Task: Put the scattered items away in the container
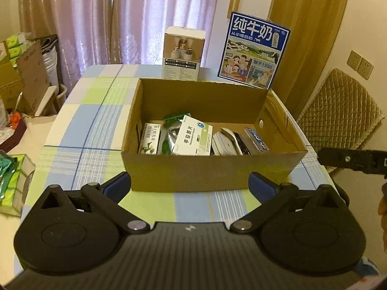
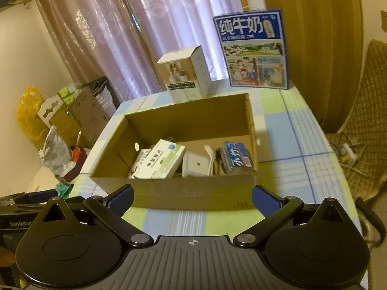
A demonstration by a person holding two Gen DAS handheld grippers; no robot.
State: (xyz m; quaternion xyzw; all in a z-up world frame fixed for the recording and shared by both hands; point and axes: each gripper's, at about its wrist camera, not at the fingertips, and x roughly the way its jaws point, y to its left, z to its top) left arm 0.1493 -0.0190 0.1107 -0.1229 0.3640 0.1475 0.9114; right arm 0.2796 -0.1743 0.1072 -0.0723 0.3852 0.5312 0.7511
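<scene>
Both tools, left tool [image 1: 189,183] and right tool [image 2: 192,198], gape empty near the cardboard box [image 1: 210,169]; the packed items seemingly sit loose, so bumping it could spill them.

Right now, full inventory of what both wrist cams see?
cardboard box: 1, brown, open, centre of table
tablecloth: 1, blue, green and white check, covers table
medicine boxes: 2, white and green, in box, left part
green packet: 1, in box behind them
white case: 1, in box, middle
blue pack: 1, in box, right end
milk carton: 1, blue, upright behind box
white product box: 1, upright behind box
curtains: pink, behind table
quilted chair: 1, tan, right of table
left tongs: open, empty
right tongs: open, empty
</scene>
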